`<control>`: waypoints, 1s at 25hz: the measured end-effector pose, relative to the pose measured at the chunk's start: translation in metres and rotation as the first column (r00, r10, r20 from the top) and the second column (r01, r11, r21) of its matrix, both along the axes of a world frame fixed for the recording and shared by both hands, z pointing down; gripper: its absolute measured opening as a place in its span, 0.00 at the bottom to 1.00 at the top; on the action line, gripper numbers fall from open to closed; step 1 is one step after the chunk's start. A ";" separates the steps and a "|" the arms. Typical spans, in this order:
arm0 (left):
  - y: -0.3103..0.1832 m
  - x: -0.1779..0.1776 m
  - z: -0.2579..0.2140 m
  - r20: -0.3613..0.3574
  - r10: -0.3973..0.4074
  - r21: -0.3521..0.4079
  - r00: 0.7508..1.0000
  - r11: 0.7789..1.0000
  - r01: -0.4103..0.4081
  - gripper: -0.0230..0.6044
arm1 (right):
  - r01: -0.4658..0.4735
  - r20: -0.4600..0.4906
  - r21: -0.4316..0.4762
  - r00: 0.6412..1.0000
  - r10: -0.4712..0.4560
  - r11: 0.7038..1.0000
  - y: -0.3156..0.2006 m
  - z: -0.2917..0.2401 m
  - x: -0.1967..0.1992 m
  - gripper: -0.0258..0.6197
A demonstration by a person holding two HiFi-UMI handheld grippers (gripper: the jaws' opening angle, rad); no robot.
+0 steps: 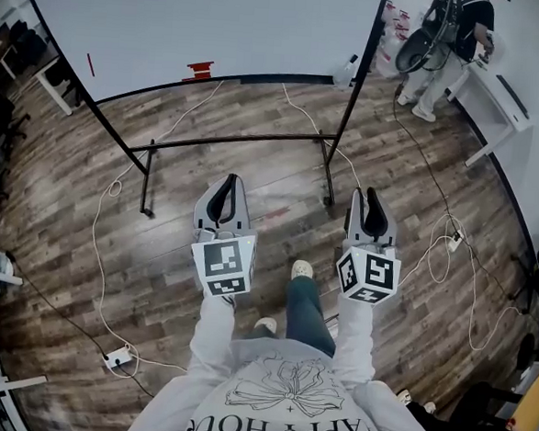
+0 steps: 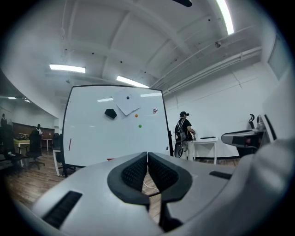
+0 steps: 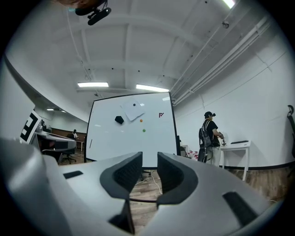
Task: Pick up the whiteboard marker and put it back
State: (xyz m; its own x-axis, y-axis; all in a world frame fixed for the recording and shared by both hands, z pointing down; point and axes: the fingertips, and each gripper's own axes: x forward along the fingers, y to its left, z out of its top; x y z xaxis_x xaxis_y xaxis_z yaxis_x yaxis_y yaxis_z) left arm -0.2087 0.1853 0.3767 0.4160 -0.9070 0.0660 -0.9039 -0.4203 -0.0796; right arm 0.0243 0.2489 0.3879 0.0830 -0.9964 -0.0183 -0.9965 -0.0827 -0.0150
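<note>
I read "APPY HOU", upside down and cut at the frame's bottom edge, on my sweatshirt (image 1: 278, 429). A small red mark (image 2: 155, 111) at the whiteboard's (image 2: 101, 138) upper right cannot be read.

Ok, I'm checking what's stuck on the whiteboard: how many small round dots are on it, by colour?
Orange dot: 1
Green dot: 1
Total: 2
</note>
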 end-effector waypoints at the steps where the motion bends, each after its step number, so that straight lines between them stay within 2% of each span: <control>1: -0.009 0.006 0.000 0.001 -0.005 0.001 1.000 1.000 0.005 0.05 | 0.005 0.001 0.000 1.000 -0.005 1.000 -0.011 0.001 0.006 0.17; 15: -0.155 0.117 -0.018 -0.007 -0.096 0.027 0.995 0.995 0.097 0.05 | 0.105 -0.010 0.032 0.994 -0.104 0.994 -0.187 -0.023 0.119 0.23; 19: -0.186 0.139 -0.015 -0.024 -0.118 0.025 0.993 0.993 0.119 0.05 | 0.124 -0.011 0.034 0.992 -0.123 0.992 -0.224 -0.020 0.142 0.23; 25: -0.229 0.163 -0.004 0.007 -0.134 0.001 0.991 0.991 0.134 0.05 | 0.128 0.023 0.000 0.992 -0.128 0.992 -0.271 -0.004 0.169 0.23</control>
State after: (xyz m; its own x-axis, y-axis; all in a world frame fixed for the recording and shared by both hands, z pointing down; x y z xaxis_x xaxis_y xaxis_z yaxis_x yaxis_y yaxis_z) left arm -0.0456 -0.0441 0.3731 0.2902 -0.9545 0.0680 -0.9515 -0.2954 -0.0860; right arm 0.1931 -0.0217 0.3843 -0.0446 -0.9989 -0.0167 -0.9983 0.0452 -0.0379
